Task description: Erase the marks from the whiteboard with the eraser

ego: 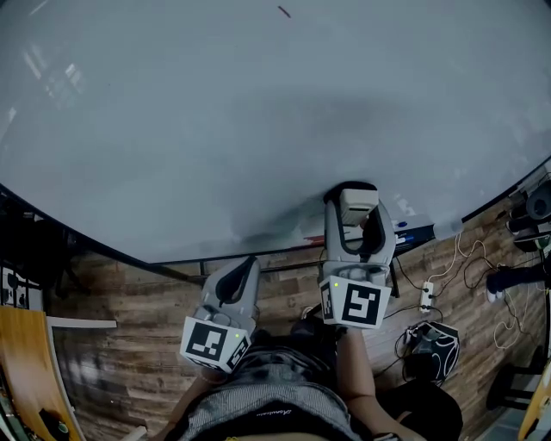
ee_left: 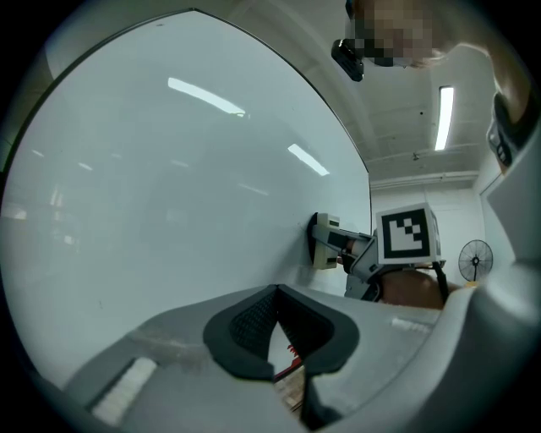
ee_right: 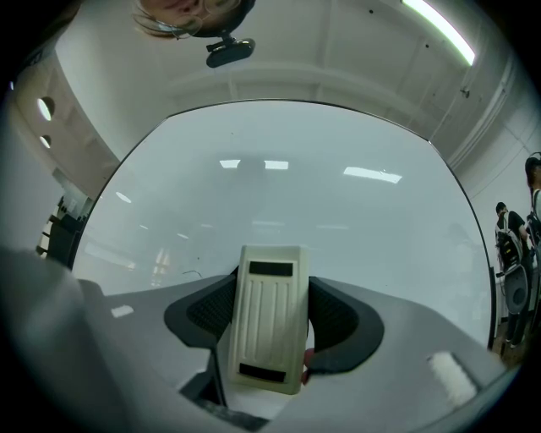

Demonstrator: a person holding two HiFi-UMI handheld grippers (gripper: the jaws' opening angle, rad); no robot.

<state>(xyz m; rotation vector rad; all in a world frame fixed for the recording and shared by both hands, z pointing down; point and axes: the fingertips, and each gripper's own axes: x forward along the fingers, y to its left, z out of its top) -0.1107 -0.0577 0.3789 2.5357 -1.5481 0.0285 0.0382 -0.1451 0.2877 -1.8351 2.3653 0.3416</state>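
The whiteboard fills the upper head view, with a small red mark near its top edge. My right gripper is shut on the cream eraser, which rests against the board's lower right part. In the right gripper view the ribbed eraser sits upright between the dark pads, and a faint small mark lies to its left. My left gripper hangs lower left, below the board's edge, shut and empty. Its view shows its closed jaws and the eraser flat on the board.
The board's tray ledge holds markers beside the right gripper. On the wooden floor lie a power strip with cables and a black bag. A wooden tabletop stands at the left. People stand far right.
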